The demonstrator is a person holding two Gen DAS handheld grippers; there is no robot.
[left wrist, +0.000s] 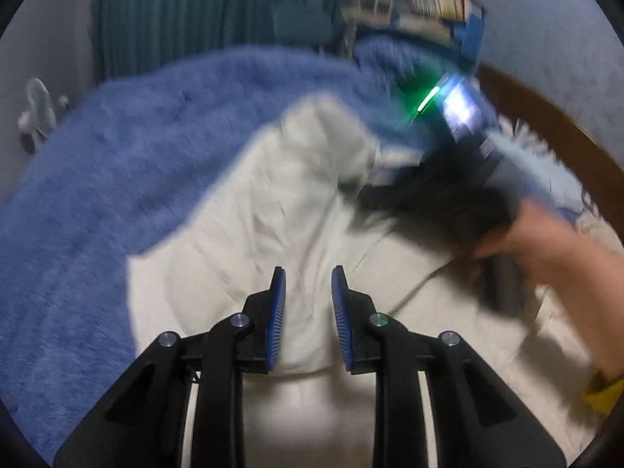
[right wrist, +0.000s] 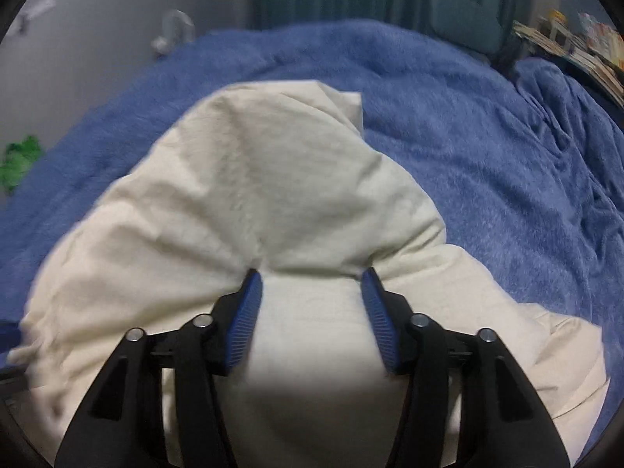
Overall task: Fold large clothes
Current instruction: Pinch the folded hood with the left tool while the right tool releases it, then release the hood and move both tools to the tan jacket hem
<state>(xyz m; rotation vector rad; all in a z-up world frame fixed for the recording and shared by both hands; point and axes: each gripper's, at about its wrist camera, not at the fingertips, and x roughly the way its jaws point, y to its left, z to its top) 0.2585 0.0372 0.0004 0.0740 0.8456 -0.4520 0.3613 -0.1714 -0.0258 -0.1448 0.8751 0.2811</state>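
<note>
Crumpled cream woven garment (right wrist: 273, 179) heaped in soft folds on a fuzzy blue blanket (right wrist: 468, 148) covering the bed, left hand-held gripper (left wrist: 308, 273) narrowly parted over creased cloth gripping nothing, right hand-held gripper (right wrist: 312, 273) half open, ribbed blue pads (right wrist: 247, 316) straddling a fold

No readable text in either view. Books or packets on the shelf (left wrist: 436, 4) and the lit screen on the right hand-held gripper (left wrist: 460, 105) are too blurred.
</note>
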